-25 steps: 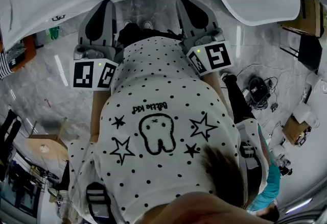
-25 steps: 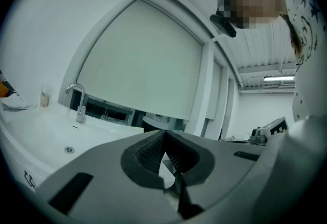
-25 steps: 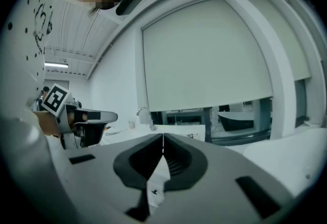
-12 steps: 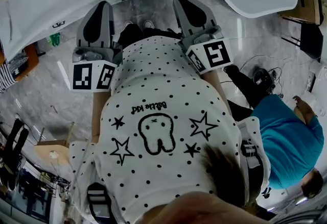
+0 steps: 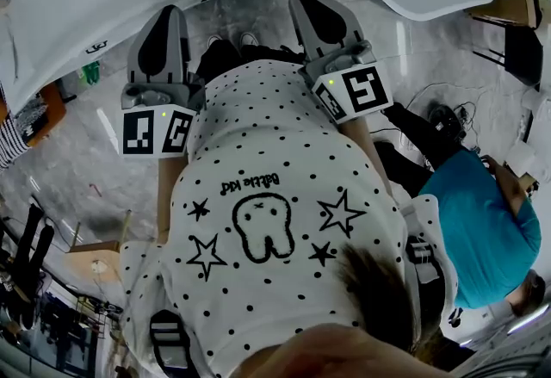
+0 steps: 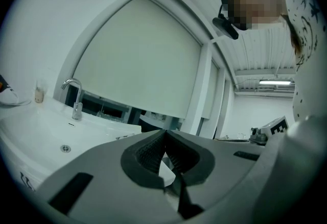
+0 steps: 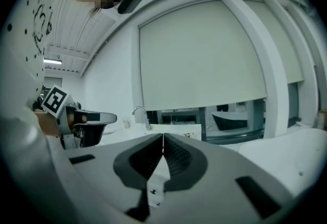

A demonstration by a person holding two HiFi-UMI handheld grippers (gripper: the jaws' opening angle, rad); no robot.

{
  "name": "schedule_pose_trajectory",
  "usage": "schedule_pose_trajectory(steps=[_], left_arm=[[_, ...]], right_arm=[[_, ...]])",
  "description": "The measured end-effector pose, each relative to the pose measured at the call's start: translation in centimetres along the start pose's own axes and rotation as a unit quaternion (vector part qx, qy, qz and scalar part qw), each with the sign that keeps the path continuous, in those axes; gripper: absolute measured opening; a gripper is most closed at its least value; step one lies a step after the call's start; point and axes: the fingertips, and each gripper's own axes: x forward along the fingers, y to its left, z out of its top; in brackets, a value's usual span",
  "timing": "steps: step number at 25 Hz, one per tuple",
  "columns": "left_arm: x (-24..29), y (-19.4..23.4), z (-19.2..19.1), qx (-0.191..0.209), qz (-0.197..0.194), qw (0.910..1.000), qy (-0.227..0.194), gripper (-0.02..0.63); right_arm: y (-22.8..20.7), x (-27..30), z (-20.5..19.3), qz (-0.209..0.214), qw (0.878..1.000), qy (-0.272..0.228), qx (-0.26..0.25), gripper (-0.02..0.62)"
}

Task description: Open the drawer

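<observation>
1. Plainly, both tongs were closed and empty. The left gripper (image 6: 164, 133) had its ribbed pads meeting at the tips with nothing between them, and the right gripper (image 7: 163, 137) showed the same thin seam.
2. Both were held out level in front of the polka-dot shirt (image 5: 275, 221), side by side and well apart from any furniture.
3. No drawer could be picked out for certain. The likeliest place was the white cabinet front (image 7: 176, 130) straight ahead of the right jaws, beside the basin (image 6: 46, 131) and its tap (image 6: 75, 98).
4. A small dark mark (image 7: 190, 134) on that front may have been a handle or a pull, but it was too small to tell.
5. As a judgement, such a drawer would be rigid and would run on slides, so it should come out with a steady, straight pull and little lifting.
6. Its glossy white face looked smooth and likely slippery, so a flat pinch on the panel would probably slide off.
7. The better hold would be the handle, or a lip along the top edge if there was one, taken near the middle so the drawer would not twist.
8. Either gripper would have had to spread its jaws first and come close to the front.
9. From the head view the cabinet was largely covered by the grippers and the shirt, and its seams were not visible.
10. A person in a teal top (image 5: 478, 221) crouched at the right, well clear of both grippers.
</observation>
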Motion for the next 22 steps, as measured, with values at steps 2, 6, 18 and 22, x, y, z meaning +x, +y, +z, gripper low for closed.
schedule_pose_trajectory(steps=[2, 6, 18, 22], left_arm=[[-0.2, 0.6, -1.2, 0.012, 0.013, 0.9996, 0.020, 0.005], [0.0, 4.1, -6.5, 0.021, 0.052, 0.9945, 0.089, 0.005], [4.7, 14.9, -24.7, -0.012, 0.120, 0.9647, 0.234, 0.095], [6.4, 17.3, -29.5, -0.018, 0.132, 0.9568, 0.259, 0.114]], right_arm=[[0.2, -0.3, -0.1, 0.002, 1.000, 0.001, 0.000, 0.014], [0.5, -0.5, -0.3, 0.006, 1.000, 0.007, 0.003, 0.014], [1.9, 2.1, -5.6, 0.027, 0.997, 0.066, 0.042, 0.014], [2.4, 2.7, -8.4, 0.031, 0.993, 0.103, 0.054, 0.015]])
